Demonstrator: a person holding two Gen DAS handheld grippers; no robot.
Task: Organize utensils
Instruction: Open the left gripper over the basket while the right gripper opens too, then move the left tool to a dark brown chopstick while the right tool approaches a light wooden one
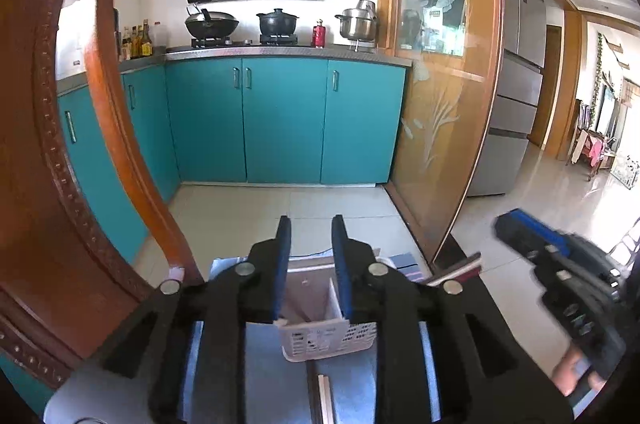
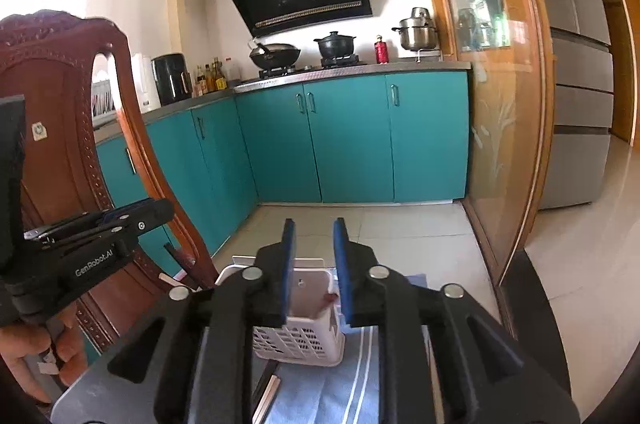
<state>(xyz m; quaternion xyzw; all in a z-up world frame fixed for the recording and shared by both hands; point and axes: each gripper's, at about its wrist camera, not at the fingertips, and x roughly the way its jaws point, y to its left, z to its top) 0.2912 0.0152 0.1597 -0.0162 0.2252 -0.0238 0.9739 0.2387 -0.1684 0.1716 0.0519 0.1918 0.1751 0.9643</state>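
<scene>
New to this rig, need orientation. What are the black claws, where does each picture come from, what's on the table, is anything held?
No robot arm here: a person holds a two-finger gripper in each hand, each with a fisheye camera looking along its fingers. One picture is from the left gripper, the other from the right gripper. Each view also catches the other tool: the right one at the left view's right edge, the left one with the person's hand in the right view.

On the table, on a blue striped cloth, stands a white slotted utensil basket; chopsticks lie in front of it. A carved wooden chair stands to the left.

Both grippers' jaws stand slightly apart, nothing between them. Nothing is held.
</scene>
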